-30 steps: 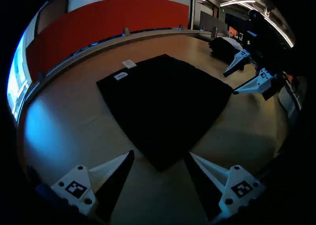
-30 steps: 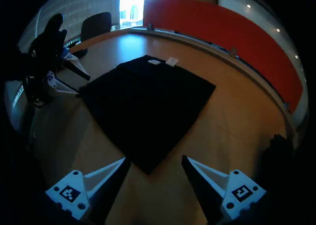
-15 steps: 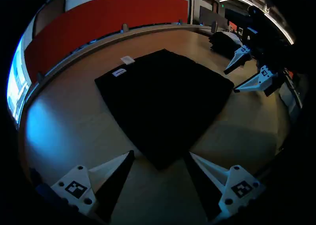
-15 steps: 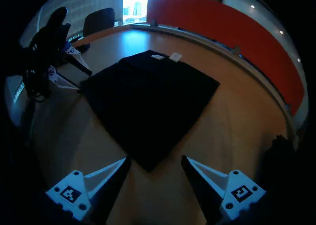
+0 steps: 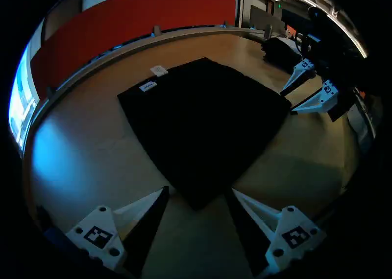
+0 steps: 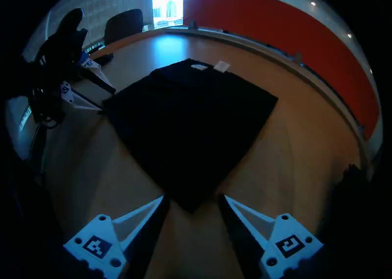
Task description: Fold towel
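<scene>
The towel [image 5: 206, 117], black and apparently spread flat, lay on the wooden counter [image 5: 83, 147] with a corner pointing toward each camera. In the left gripper view, the left gripper [image 5: 197, 191] had its fingers wide apart, with the nearest corner of the cloth lying between them and nothing clamped. In the right gripper view, the right gripper [image 6: 192, 197] stood likewise, fingers spread either side of a neighbouring corner and gripping nothing. Whether either pair of fingers touched the counter could not be told. A white label [image 5: 148, 86] showed on the cloth near its far edge, with a small white card [image 5: 158, 70] just beside it on the counter. Judgement: the cloth looked soft, limp and light. It would likely drape and sag when lifted and slide readily on the smooth counter, so too shallow a pinch might slip off. Hold was best taken at the two near corners, each pair of fingers closing well over the edge, and both lifted together to keep that edge taut and the fold square
</scene>
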Available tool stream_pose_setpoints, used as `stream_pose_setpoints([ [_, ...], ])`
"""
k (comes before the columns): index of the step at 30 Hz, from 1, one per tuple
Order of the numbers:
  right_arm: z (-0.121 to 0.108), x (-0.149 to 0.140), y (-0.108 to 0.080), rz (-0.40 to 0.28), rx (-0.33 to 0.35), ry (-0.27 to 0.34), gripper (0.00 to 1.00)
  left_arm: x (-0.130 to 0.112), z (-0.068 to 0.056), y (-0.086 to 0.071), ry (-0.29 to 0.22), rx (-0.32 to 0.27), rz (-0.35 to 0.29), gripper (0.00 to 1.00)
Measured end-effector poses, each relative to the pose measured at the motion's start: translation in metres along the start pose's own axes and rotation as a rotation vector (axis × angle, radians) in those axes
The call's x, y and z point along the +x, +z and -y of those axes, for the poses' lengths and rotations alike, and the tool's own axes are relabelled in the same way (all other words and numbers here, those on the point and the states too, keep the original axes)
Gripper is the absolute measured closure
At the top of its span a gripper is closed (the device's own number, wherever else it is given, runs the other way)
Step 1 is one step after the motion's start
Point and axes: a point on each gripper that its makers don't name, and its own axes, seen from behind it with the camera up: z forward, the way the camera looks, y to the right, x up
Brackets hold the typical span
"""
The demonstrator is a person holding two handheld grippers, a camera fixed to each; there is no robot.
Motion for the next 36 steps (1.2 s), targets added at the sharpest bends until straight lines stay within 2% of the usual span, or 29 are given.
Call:
stream_pose_setpoints([
  [3, 0.0006, 0.0004, 0.0001, 0.000, 0.002, -0.003, 0.27, -0.0006, -0.0012, -0.0006, -0.001, 0.001, 0.001, 0.22],
  [10, 0.0010, 0.0012, 0.0005, 0.005, 0.007, 0.001, 0.32, -0.0011, -0.0009, -0.0009, -0.008, 0.002, 0.003, 0.23],
  [25, 0.0006, 0.0015, 0.0006, 0.012, 0.007, 0.009, 0.65, -0.0015, -0.0012, -0.0017, -0.022, 0.011, 0.016, 0.36],
  [29, 0.0025, 0.0015, 0.0008, 0.013, 0.010, 0.010, 0.73, -0.0020, -0.0018, -0.0020, -0.027, 0.012, 0.020, 0.47],
  [33, 0.0040, 0.0018, 0.0008, 0.014, 0.012, 0.012, 0.80, -0.0025, -0.0018, -0.0024, -0.032, 0.014, 0.025, 0.50],
  [35, 0.0041, 0.0019, 0.0008, 0.014, 0.011, 0.013, 0.80, -0.0020, 0.0012, -0.0028, -0.037, 0.026, 0.029, 0.67],
  [36, 0.0041, 0.0019, 0.0008, 0.014, 0.011, 0.014, 0.81, -0.0018, 0.0024, -0.0030, -0.040, 0.031, 0.030, 0.71],
])
